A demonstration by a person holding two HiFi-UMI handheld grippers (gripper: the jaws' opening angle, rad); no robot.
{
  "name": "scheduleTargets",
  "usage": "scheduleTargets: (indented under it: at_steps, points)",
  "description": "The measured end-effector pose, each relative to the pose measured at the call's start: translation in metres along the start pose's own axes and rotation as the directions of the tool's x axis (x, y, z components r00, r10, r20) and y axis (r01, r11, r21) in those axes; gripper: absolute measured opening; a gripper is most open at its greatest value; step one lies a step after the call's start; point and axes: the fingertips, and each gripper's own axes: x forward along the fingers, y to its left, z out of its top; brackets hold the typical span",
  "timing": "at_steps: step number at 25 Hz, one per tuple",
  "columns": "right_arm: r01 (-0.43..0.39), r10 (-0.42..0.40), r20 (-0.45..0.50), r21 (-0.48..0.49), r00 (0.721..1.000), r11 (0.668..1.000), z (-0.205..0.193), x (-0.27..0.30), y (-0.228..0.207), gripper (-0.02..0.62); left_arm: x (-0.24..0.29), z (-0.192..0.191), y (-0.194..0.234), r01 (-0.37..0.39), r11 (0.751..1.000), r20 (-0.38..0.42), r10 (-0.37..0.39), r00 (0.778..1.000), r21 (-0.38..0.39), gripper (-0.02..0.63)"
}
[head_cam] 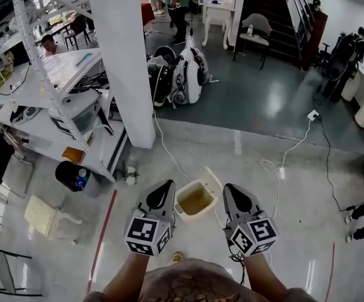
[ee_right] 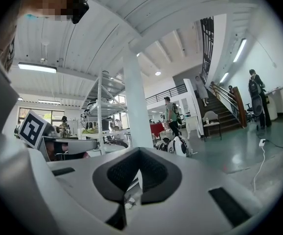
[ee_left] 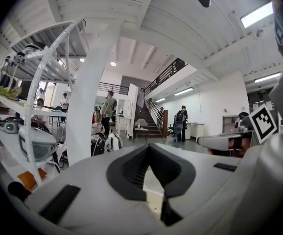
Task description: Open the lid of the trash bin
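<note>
Head view alone shows the trash bin (head_cam: 196,201): cream, its inside open to view, standing on the pale floor (head_cam: 295,244) between the left tool (head_cam: 164,190) and the right tool (head_cam: 232,194). Left and right gripper views show each tool clenched on nothing, facing a white pillar (head_cam: 130,61), shelving (head_cam: 50,87) and stairs (head_cam: 276,5).

We find the trash bin (head_cam: 196,200) on the floor between our left gripper (head_cam: 162,192) and right gripper (head_cam: 235,195). Behind it to the left stands a pillar (head_cam: 128,61), with a shelf rack (head_cam: 46,87) further left. A cable (head_cam: 283,162) lies on the floor to the right.
</note>
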Motion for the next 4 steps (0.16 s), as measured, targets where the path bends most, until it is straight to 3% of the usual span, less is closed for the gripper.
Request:
scheduleTargets:
  at_steps: [4]
  points:
    - [0.000,0.000,-0.003,0.000,1.000,1.000,-0.0014,0.0022,-0.0035,0.031,0.0032,-0.0025,-0.0014,0.009,1.000,-0.007,-0.009,1.000,0.001,0.005]
